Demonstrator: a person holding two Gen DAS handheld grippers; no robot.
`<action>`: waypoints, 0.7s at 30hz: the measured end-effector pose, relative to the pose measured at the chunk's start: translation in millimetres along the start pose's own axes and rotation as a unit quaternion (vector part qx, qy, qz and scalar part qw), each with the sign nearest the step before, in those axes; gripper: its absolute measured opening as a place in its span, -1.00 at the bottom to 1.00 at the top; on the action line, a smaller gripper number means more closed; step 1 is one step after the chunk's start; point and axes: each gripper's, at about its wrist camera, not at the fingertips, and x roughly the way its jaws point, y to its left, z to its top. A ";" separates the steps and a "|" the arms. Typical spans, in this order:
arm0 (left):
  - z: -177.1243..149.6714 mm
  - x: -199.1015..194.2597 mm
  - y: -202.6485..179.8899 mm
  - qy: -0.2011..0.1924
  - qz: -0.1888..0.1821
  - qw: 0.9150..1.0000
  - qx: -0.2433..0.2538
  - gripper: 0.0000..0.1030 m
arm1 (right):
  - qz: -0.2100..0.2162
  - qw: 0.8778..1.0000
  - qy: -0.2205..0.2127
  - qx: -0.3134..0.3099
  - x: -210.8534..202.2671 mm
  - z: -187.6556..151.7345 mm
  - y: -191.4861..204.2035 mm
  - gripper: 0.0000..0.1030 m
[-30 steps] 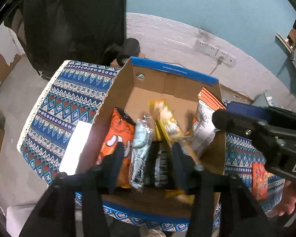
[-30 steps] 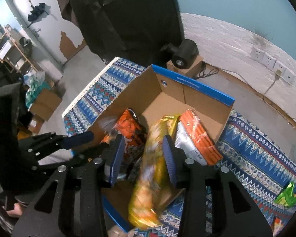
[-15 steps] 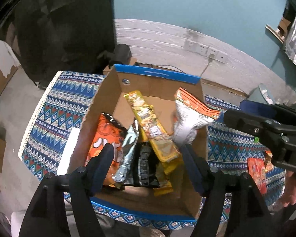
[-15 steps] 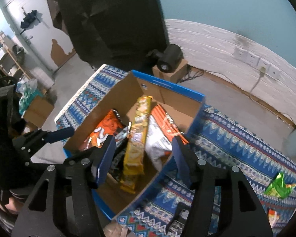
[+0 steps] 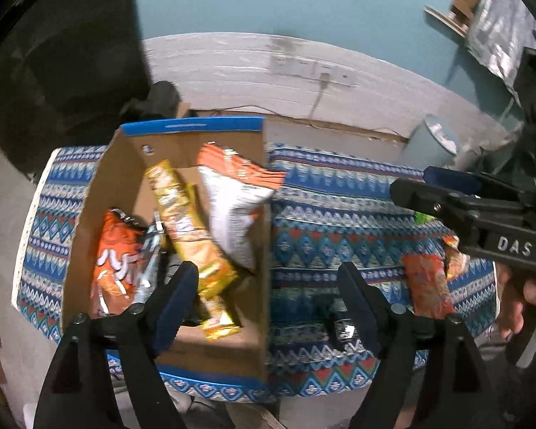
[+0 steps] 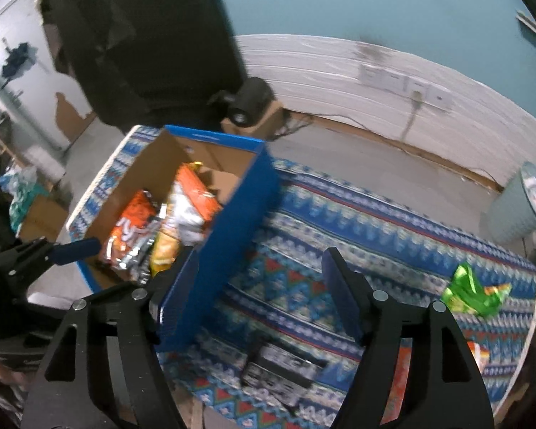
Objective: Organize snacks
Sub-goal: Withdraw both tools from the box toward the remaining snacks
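Readable only: white letters "DAS" on the black body of the right gripper (image 5: 443,196), seen in the left wrist view. On the orange bag (image 5: 116,261) in the cardboard box (image 5: 193,130), large white lettering, too blurred to read. Print on all other snack packets too smeared to make out.

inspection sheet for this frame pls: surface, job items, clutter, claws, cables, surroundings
Surface: table under a patterned blue cloth.
Job's things: cardboard box holds an orange bag, a yellow pack and a white-orange bag. Outside it on the cloth: green wrapper, red packet, dark packet.
Clutter: nothing seen.
Claws: left claw and right claw both open and empty, jaws just opened wider.
Cables: one cord plugged into the wall sockets.
Surroundings: teal wall, pale bin, black lamp-like device.
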 end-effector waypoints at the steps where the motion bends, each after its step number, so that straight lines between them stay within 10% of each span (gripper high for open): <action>1: 0.2 0.8 -5.8 0.002 0.000 1.000 0.007 0.58 | -0.004 1.000 0.000 0.005 -2.6 -3.4 -6.9 0.43; 21: -14.3 57.5 -97.0 0.105 -0.019 0.994 0.033 0.70 | -0.091 0.993 0.034 0.074 -26.6 -76.5 -124.6 0.48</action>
